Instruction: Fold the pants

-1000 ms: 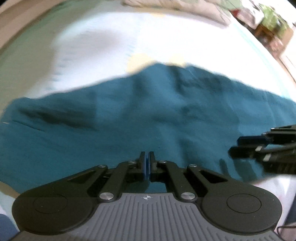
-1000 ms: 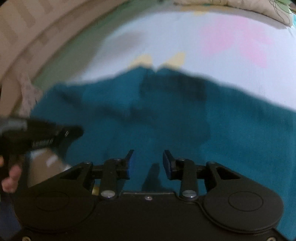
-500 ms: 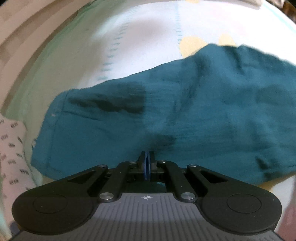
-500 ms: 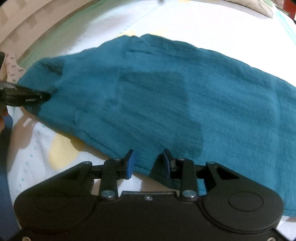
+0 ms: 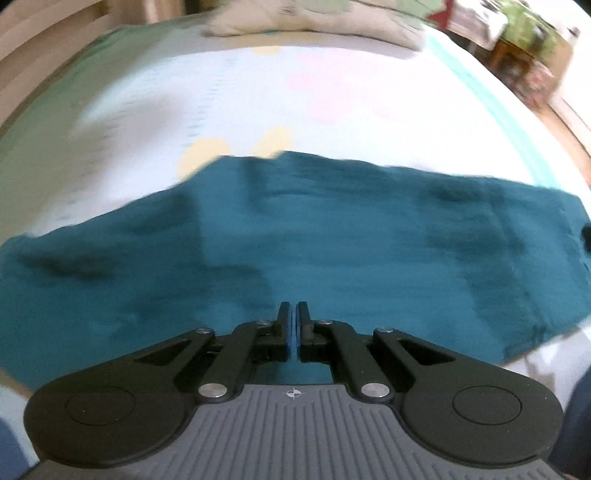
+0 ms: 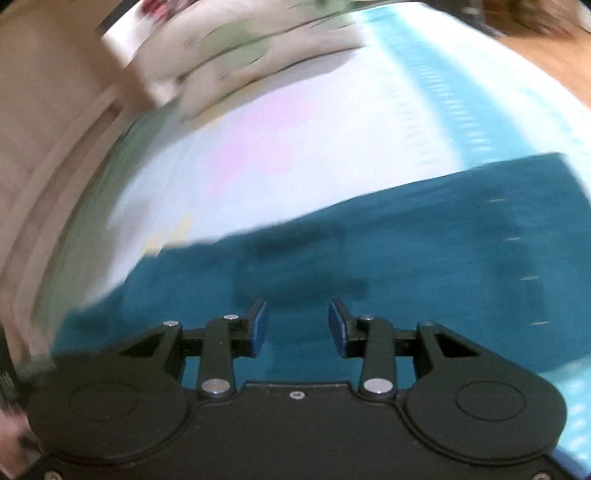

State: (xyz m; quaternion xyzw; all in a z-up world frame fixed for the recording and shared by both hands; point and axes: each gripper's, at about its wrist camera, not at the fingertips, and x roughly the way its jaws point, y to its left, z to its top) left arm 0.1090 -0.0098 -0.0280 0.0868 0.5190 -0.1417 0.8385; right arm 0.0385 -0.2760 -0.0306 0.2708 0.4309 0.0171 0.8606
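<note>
The teal pants (image 5: 332, 258) lie spread in a long band across the pale bedsheet (image 5: 295, 110). Since a moment ago both views have swung, blurring. The left gripper (image 5: 294, 325) is clenched, seemingly on nothing; the right gripper (image 6: 297, 325) is opening, empty, likely repositioning before 1 more fold.

The bed sheet (image 5: 258, 110) is white, printed with pale pink and yellow patches (outlines blurred). A teal stripe (image 5: 480, 85) runs along its right edge. A cream, green-patterned pillow (image 5: 303, 22) lies at its far end.
</note>
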